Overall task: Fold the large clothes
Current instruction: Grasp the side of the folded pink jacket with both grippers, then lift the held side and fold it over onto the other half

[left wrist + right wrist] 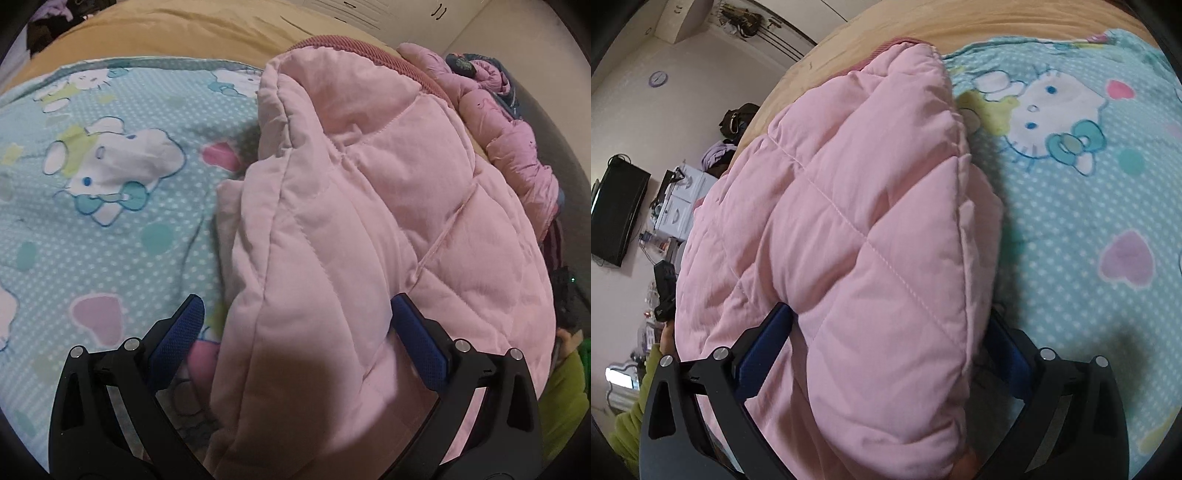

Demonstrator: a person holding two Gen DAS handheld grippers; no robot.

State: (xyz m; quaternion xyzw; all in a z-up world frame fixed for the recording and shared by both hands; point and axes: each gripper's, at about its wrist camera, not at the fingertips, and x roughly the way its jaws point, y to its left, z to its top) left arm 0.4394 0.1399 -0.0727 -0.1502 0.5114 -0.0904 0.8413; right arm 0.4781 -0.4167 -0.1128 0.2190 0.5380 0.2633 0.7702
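Your pink quilted jacket (369, 221) lies folded on the bed's cartoon-print blanket (110, 221), with open blanket at the left wrist frame's left. Both left tongs (297, 317) and right tongs (890, 325) stand wide, straddling the jacket's near edges at lower centre.

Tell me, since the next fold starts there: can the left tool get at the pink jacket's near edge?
Probably yes. The left tool is open, and the pink jacket bulges between its fingers with nothing in the way.

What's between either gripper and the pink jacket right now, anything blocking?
Nothing visible. The pink jacket already bulges between the open fingers of the left gripper and the right gripper. Only the patterned blanket lies beside it.
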